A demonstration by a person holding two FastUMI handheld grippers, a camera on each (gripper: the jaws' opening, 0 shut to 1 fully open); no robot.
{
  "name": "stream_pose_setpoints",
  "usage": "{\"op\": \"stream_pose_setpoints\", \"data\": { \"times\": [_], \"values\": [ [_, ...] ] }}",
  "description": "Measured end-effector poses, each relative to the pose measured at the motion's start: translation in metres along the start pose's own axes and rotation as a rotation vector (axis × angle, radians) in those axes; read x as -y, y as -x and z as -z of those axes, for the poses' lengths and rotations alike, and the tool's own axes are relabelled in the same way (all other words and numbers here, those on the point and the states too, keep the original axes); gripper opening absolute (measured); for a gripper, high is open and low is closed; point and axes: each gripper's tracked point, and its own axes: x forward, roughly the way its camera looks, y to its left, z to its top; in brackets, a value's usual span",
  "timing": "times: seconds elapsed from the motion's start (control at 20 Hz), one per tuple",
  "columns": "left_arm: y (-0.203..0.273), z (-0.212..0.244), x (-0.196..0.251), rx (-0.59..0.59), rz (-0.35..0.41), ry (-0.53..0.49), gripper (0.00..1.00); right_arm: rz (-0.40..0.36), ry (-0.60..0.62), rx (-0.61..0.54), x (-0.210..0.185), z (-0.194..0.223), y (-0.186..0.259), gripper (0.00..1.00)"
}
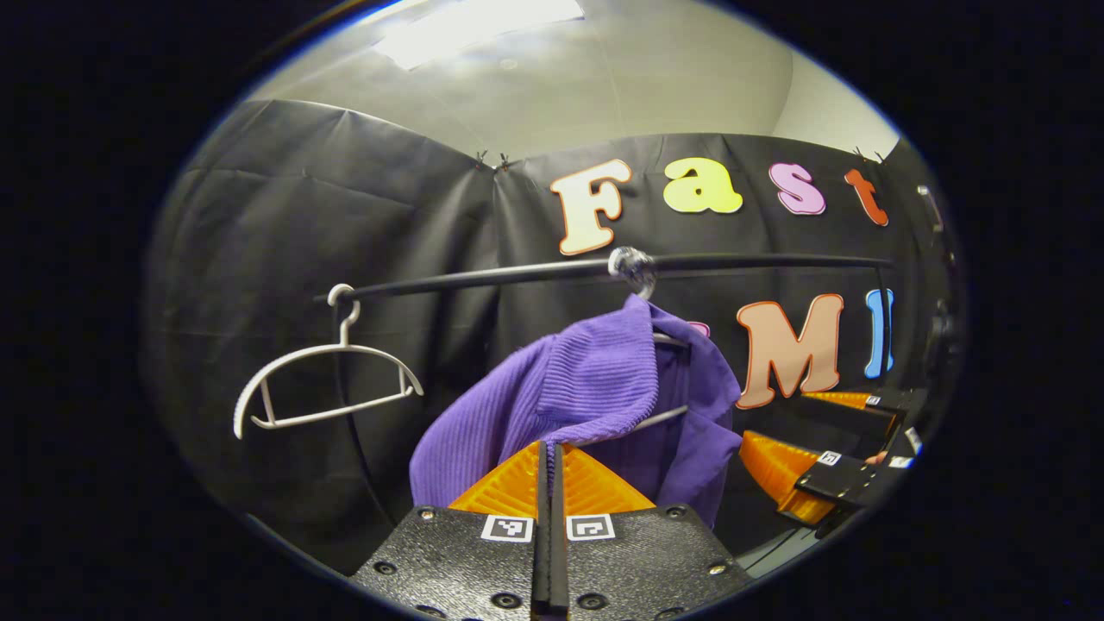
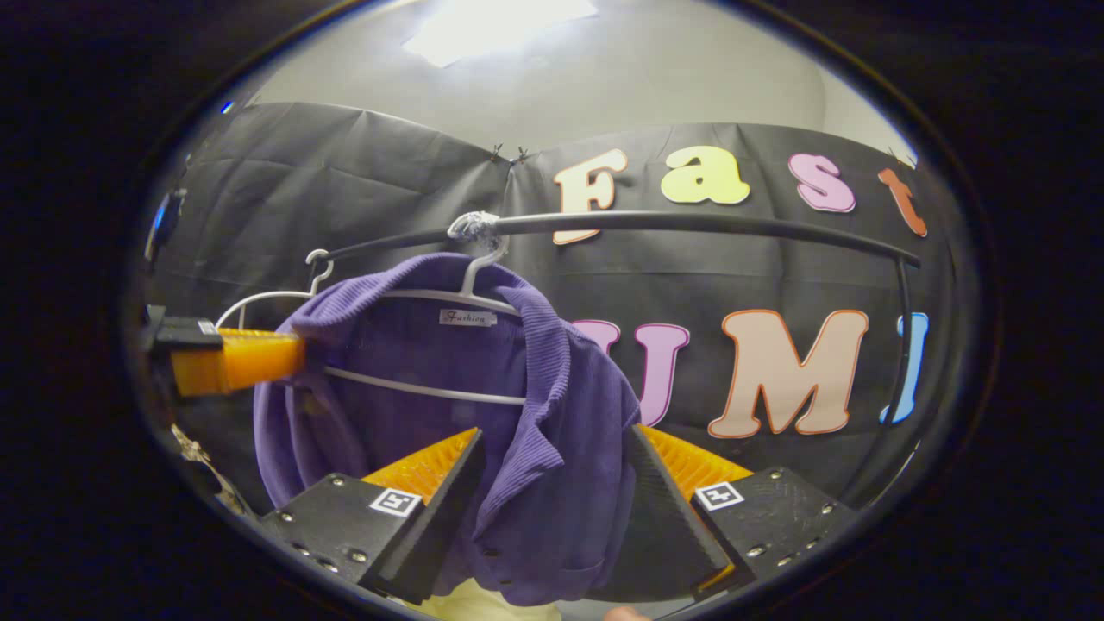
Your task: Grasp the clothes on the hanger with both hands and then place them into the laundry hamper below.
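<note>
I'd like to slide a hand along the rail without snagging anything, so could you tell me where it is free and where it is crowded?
The rail runs bare from the purple garment's hanger hook to its right-hand bend. Between that hook and the empty white hanger there is another bare stretch. Around the garment it is crowded: the right gripper straddles its front, open, and the left gripper is at its shoulder.

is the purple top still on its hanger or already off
On: the purple top drapes over the white hanger hooked on the rail.
</note>
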Motion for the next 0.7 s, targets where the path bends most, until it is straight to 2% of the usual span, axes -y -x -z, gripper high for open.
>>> {"op": "stream_pose_setpoints", "data": {
  "times": [0.05, 0.15, 0.2, 0.3, 0.55, 0.6, 0.65, 0.7],
  "values": [
    [0.0, -0.008, -0.005, 0.013, -0.013, -0.006, 0.0, 0.003, -0.002, -0.006, -0.001, 0.003, -0.007, 0.95],
    [0.004, -0.021, -0.013, 0.038, -0.032, -0.016, 0.0, 0.006, -0.016, -0.027, -0.003, 0.011, -0.021, 0.95],
    [0.005, -0.027, -0.015, 0.051, -0.039, -0.016, 0.0, 0.008, -0.027, -0.037, -0.006, 0.015, -0.027, 0.99],
    [0.006, -0.038, -0.02, 0.075, -0.05, -0.019, 0.02, 0.015, -0.046, -0.058, -0.013, 0.023, -0.04, 0.99],
    [0.007, -0.058, -0.036, 0.109, -0.092, -0.029, 0.0, 0.038, -0.118, -0.106, -0.026, 0.041, -0.065, 1.0],
    [0.006, -0.06, -0.039, 0.113, -0.101, -0.032, 0.01, 0.047, -0.127, -0.111, -0.026, 0.043, -0.068, 0.95],
    [0.006, -0.062, -0.042, 0.116, -0.11, -0.036, 0.01, 0.055, -0.135, -0.119, -0.027, 0.046, -0.071, 0.99],
    [0.006, -0.065, -0.046, 0.121, -0.12, -0.04, 0.01, 0.058, -0.139, -0.127, -0.028, 0.049, -0.075, 0.95]
  ]
}}
